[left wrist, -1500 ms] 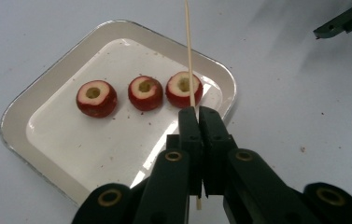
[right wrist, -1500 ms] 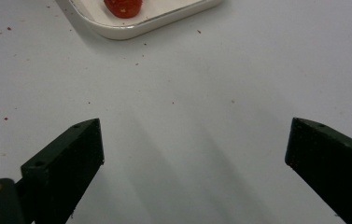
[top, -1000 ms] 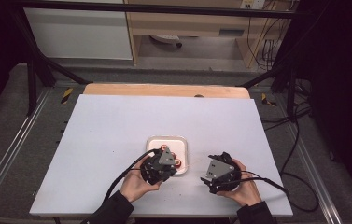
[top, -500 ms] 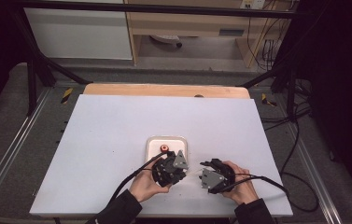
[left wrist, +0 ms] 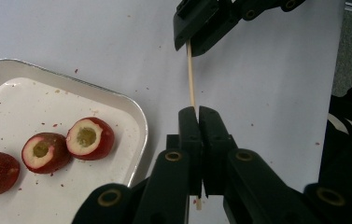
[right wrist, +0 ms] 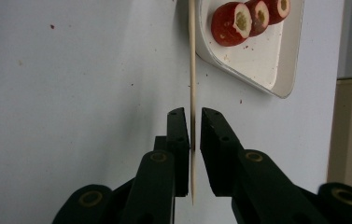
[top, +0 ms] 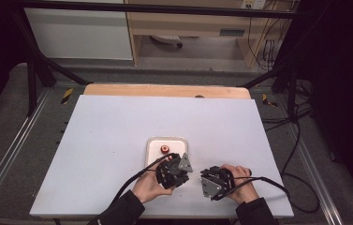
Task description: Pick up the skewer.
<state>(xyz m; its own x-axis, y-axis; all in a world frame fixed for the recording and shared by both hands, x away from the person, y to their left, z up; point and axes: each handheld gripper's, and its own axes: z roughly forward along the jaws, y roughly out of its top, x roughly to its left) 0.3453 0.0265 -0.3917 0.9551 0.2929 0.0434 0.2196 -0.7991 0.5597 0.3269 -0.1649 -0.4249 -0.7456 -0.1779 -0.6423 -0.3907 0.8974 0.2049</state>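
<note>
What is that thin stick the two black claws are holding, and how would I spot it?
Start at the white rectangular tray near the front of the pale table; three red cored fruit pieces lie in it. Just beside its rim, a thin pale wooden skewer spans between the left gripper and right gripper, both shut on it. It is the one long, straight, pale thing there.

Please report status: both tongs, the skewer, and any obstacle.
Left tongs shut on skewer. Right tongs just closing on its other end. Three fruit pieces in tray beside. Nothing in the way.
</note>
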